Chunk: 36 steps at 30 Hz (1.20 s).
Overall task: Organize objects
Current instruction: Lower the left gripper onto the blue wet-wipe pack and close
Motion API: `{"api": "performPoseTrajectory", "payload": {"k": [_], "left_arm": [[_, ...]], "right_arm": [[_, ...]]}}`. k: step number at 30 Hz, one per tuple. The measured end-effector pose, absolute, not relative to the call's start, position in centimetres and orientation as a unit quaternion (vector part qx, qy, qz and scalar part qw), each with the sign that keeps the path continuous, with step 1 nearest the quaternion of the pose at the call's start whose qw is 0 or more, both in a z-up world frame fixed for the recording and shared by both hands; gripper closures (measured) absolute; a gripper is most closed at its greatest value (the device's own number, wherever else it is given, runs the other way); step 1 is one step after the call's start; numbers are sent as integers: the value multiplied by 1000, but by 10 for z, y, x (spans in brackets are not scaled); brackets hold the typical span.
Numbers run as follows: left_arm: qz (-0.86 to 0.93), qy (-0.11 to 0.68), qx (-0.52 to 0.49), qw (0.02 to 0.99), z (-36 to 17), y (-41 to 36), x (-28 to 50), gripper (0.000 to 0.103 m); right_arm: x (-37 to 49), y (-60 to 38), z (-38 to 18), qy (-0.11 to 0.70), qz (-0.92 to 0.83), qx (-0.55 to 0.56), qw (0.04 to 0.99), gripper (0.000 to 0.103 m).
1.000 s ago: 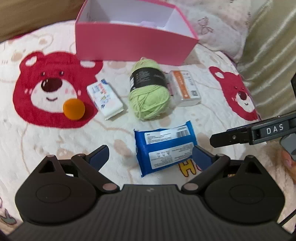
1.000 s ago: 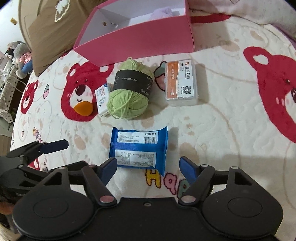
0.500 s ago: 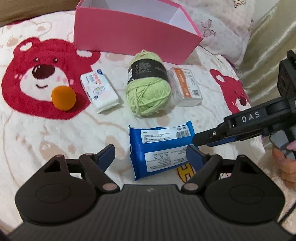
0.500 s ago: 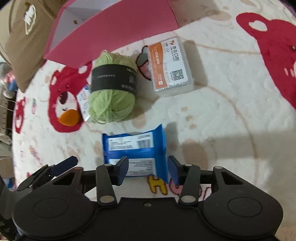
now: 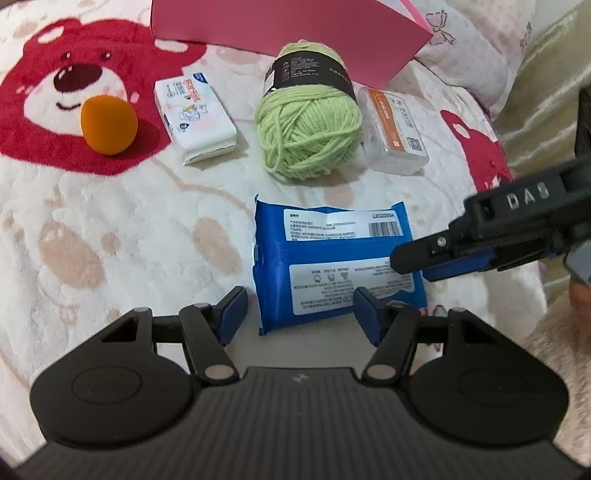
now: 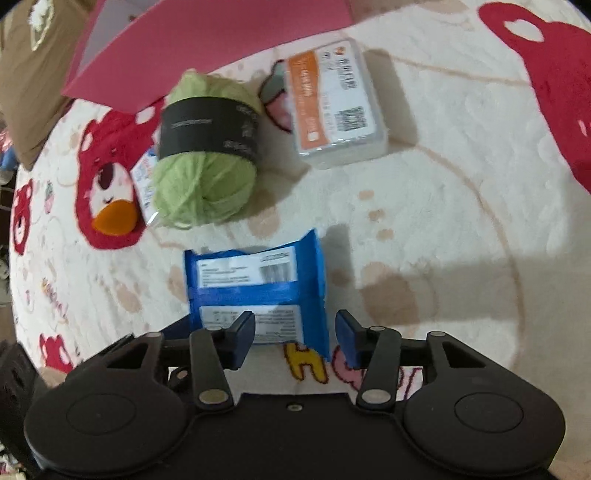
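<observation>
— Where was the blue wipes packet (image 5: 334,258)?

— Flat on the bear-print blanket (image 5: 110,229), label side up, out in the blanket's middle, nearer the cameras than the other things. Both tongs were down at it. The left tongs (image 5: 299,314) were closing, the packet's near end between their blue pads but not yet pressed. The right tongs (image 6: 295,338) stood part-spread, astride the packet's near right corner — whether the pads touched it I could not tell.

— And around it?

— Beyond it lay a green yarn ball (image 5: 308,122) with a black band, a clear case with an orange label (image 5: 393,131) just right of the yarn, a white tissue pack (image 5: 195,114) to the left, then an orange egg-shaped sponge (image 5: 109,125). Behind them all stood the pink box (image 5: 288,26).
</observation>
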<state>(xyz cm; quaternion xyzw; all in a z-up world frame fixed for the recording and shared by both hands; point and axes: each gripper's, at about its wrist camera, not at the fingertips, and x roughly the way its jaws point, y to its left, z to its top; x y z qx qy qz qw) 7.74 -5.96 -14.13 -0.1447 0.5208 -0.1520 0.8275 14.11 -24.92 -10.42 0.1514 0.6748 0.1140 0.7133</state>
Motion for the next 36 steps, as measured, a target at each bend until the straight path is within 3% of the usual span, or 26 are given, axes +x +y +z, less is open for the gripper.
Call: {"api": "performPoseTrajectory", "payload": {"k": [5, 7, 9, 12, 16, 36], "left_arm": [[-139, 498, -135, 845, -146, -59, 77, 42], [-136, 488, -135, 852, -145, -55, 79, 46], [-135, 489, -139, 851, -146, -52, 82, 49], [-136, 485, -150, 851, -149, -50, 81, 52], [-145, 480, -167, 849, -150, -51, 79, 64], [-150, 450, -200, 857, -133, -38, 71, 65]], "right_arm": [[147, -249, -114, 684, 120, 169, 699, 50], [148, -246, -117, 682, 122, 169, 701, 51], [149, -242, -119, 679, 119, 157, 707, 60], [148, -230, -119, 674, 122, 122, 718, 63], [147, -223, -117, 670, 125, 97, 725, 64], [139, -213, -103, 640, 159, 85, 747, 64]]}}
